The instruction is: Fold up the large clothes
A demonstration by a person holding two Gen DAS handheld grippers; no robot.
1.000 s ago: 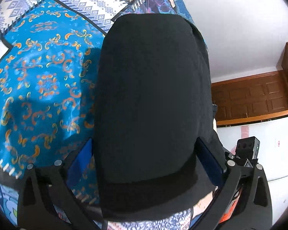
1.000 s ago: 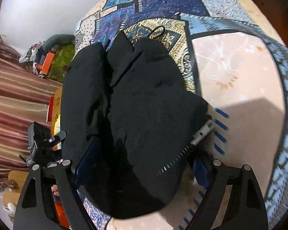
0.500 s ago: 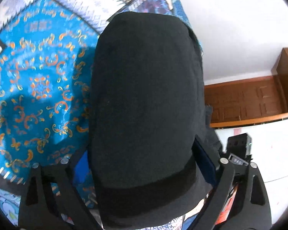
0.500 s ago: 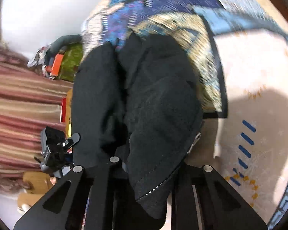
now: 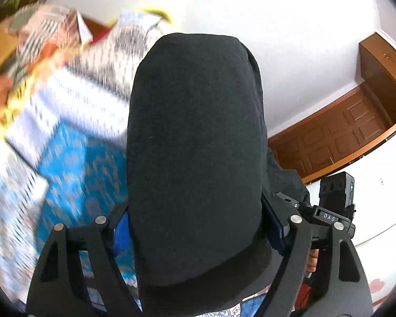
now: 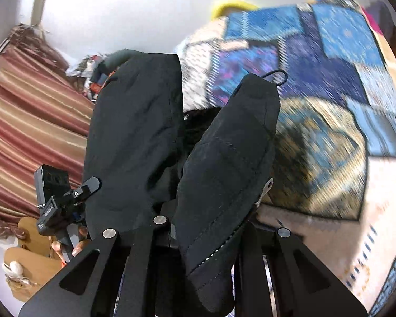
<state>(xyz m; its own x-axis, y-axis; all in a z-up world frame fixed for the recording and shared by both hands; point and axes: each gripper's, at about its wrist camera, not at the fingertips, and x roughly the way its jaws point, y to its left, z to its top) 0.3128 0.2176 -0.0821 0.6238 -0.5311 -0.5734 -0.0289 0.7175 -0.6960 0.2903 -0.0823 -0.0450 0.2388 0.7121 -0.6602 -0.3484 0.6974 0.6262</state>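
Over the patchwork-quilted bed [image 6: 330,84] your right tool [image 6: 206,227] pinches the soft, bulky black padded jacket [image 6: 224,171], left tool [image 5: 198,224] clamping its thick cuff, jaws narrowing.

bright even daylight, strong fisheye bending with dark corners, patterned bedspread [image 5: 74,163] smeared by motion blur.

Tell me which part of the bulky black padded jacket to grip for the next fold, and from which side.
Probably the hem corners. On the black padded jacket the zipper edge gives a firm seam, pinched from the near side by the right gripper, which is shut on it. The left gripper has just been closing around the thick banded end.
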